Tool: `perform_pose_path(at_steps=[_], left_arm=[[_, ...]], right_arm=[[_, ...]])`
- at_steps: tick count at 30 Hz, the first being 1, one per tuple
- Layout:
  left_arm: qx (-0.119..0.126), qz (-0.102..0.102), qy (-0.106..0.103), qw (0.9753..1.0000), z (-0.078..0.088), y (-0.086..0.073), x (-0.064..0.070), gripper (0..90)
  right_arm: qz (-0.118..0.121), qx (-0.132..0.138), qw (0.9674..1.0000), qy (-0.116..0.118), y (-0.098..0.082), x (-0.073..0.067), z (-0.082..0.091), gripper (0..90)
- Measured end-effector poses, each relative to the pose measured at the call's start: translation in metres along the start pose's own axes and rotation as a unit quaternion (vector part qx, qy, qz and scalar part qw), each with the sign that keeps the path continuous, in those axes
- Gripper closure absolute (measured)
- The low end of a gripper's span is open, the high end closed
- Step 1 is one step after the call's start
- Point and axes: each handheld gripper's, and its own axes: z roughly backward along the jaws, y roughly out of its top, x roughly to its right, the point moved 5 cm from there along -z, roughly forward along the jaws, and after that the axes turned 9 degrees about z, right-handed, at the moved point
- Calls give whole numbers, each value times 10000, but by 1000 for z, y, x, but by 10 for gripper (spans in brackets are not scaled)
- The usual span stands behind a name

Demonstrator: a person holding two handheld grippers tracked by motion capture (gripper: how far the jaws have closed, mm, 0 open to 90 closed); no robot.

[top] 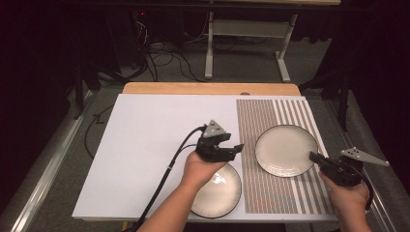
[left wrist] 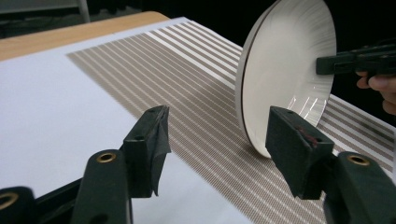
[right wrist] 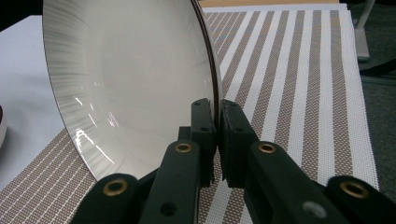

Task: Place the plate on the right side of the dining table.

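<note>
near plate: round cream ceramic plate with dark rim (top: 220,193), flat on the white table sheet (top: 145,145), just under and behind the left gripper.
left gripper (top: 232,151): jaws about half open, nothing between them, pointing toward the striped mat.
mat: brown-and-white striped woven placemat (top: 261,193), beneath both grippers' tips.
far plate: matching cream plate (top: 285,150) on the mat, its rim in the right gripper.
right gripper (top: 314,157): jaws pinched tight on that plate's rim.

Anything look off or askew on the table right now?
Nothing broken or spilled. The far plate on the striped mat is clamped at its rim by the right gripper. The near plate lies on the white sheet, overhanging its front edge slightly.
</note>
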Motion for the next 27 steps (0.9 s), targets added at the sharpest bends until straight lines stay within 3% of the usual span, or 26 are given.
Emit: perform_pose_path(at_steps=[6, 16, 24, 27], left_arm=[[233, 21, 296, 9993, 51, -13, -27, 345], [496, 62, 760, 9959, 115, -37, -57, 220], [688, 30, 880, 9937, 145, -56, -67, 164], [736, -47, 1031, 9919, 152, -65, -70, 123]], right_arm=[[20, -57, 10000, -57, 0, 0, 0, 870], [33, -110, 9999, -125, 1, 0, -3, 862], [-34, -186, 9997, -162, -2, 4, -6, 850], [-70, -228, 9995, -194, -3, 6, -9, 844]])
